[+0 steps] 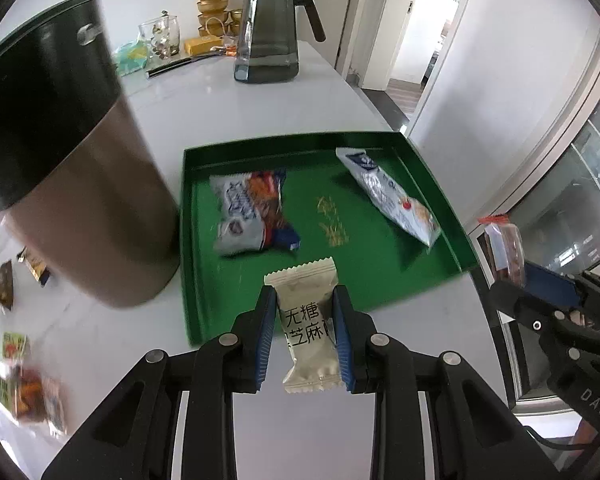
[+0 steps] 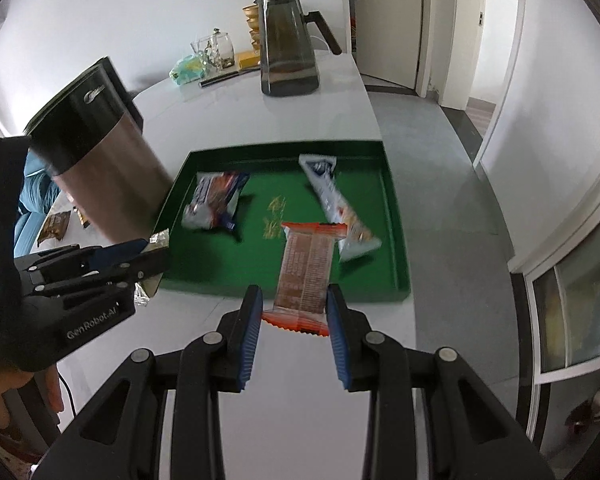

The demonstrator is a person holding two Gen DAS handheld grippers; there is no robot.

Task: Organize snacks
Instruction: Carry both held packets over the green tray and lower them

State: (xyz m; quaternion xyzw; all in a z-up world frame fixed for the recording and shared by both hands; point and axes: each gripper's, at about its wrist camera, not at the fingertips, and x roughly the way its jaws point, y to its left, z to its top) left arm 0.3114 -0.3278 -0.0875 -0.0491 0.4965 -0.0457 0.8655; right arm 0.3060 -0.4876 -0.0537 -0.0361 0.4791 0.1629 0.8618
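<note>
My left gripper [image 1: 305, 304] is shut on a beige snack packet [image 1: 306, 328] with Chinese print, held above the near edge of the green tray [image 1: 360, 280]. My right gripper [image 2: 294, 300] is shut on a brown snack bar with orange ends [image 2: 306, 272], held above the tray's near right edge [image 2: 396, 240]. The tray holds a blue-and-white packet [image 1: 252, 208] at its left and a long white packet [image 1: 392, 196] at its right. The right gripper with its bar also shows in the left wrist view [image 1: 512, 276]; the left gripper also shows in the right wrist view [image 2: 148, 256].
A tall brown and black canister [image 1: 72, 168] stands just left of the tray. Loose snack packets [image 1: 24, 380] lie on the white table at far left. A dark glass jug [image 1: 270, 28], glass jars [image 1: 160, 38] and gold bowls [image 1: 214, 8] stand at the far end. The table's right edge drops to the floor [image 2: 440, 184].
</note>
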